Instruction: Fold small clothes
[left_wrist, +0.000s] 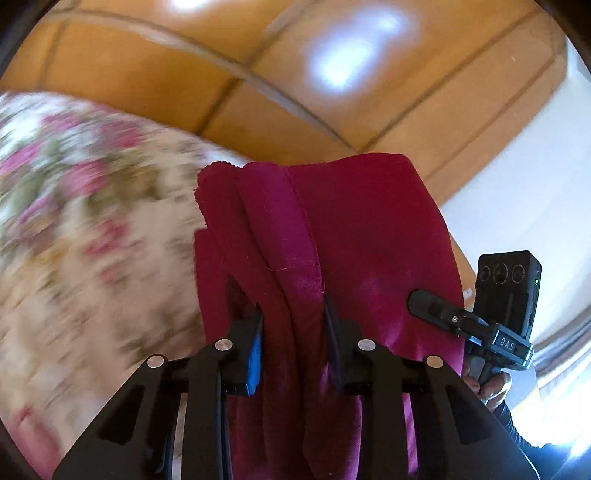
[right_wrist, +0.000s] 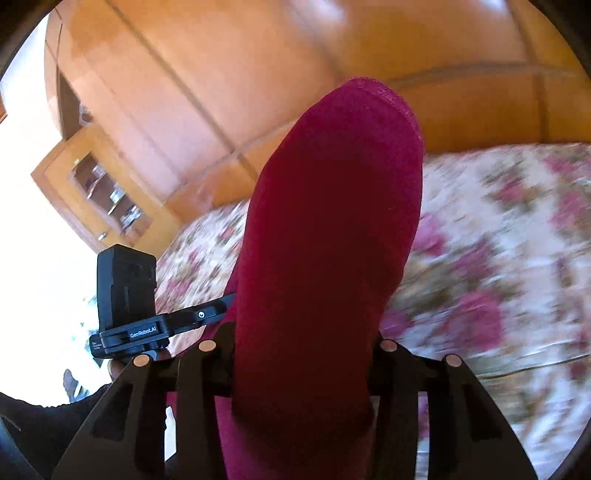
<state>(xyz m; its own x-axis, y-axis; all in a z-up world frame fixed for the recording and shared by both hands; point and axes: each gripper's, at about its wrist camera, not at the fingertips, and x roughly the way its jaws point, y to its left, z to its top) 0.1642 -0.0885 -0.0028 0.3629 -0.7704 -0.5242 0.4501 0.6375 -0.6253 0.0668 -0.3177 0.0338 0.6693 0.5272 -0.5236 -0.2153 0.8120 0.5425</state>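
Two grippers, the left gripper (left_wrist: 293, 314) and the right gripper (right_wrist: 303, 354), each pinch the dark red cloth (left_wrist: 332, 236) (bunched in folds) tight between their fingers, holding it up above the flowery bedspread (right_wrist: 498, 258).

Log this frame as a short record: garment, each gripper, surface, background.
garment: dark magenta knit cloth, bunched, held up off the bed
left gripper: shut on the cloth's folds
right gripper: cloth drapes over its fingers; grip hidden
surface: floral pink-and-cream bedspread, blurred
background: glossy orange wooden panelling
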